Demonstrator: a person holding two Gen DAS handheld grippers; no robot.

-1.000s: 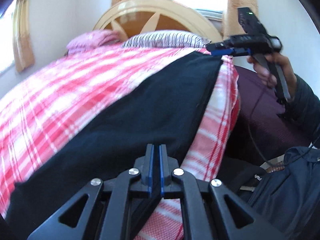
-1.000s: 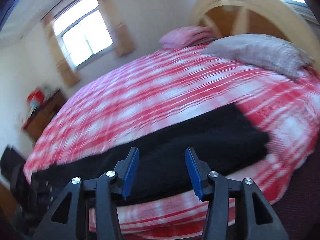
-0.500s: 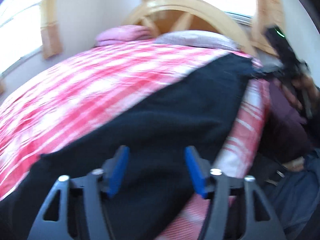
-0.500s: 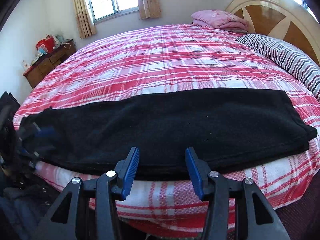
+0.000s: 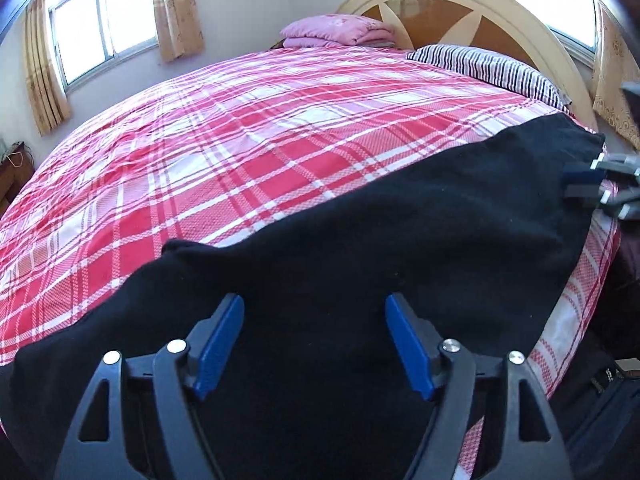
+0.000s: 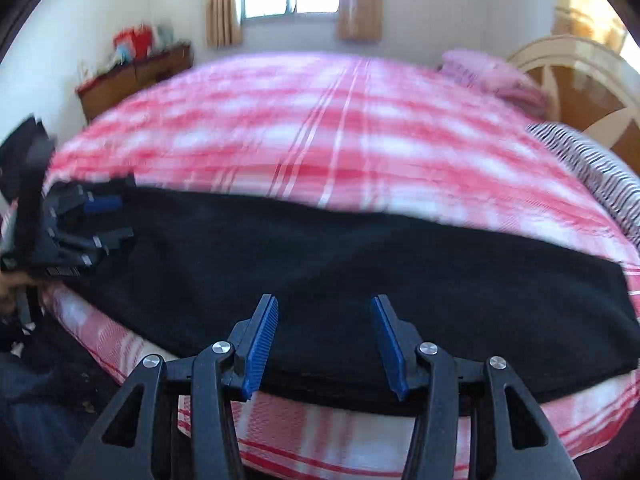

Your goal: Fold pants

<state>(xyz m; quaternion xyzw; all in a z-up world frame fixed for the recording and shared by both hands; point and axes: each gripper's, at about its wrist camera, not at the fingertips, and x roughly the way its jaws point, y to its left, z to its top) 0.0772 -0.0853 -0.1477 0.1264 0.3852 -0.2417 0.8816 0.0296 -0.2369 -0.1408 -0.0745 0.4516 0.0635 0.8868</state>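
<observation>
1. Bed with a red-and-white plaid cover (image 5: 248,152).
2. Striped pillow (image 5: 492,68) at the head of the bed, on its right.
3. Folded pink blanket (image 5: 340,31) near the pillow, against the arched headboard (image 5: 472,12).
4. Window (image 5: 104,20) with beige curtains (image 5: 176,8).
5. Wooden dresser (image 6: 136,80) by the wall, red items on top.

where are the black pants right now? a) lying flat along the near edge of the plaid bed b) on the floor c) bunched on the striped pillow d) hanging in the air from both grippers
a: the black pants lie spread in a long strip along the near edge of the red plaid bedspread, with the left gripper over them, its jaws opening and gripping nothing.
</observation>
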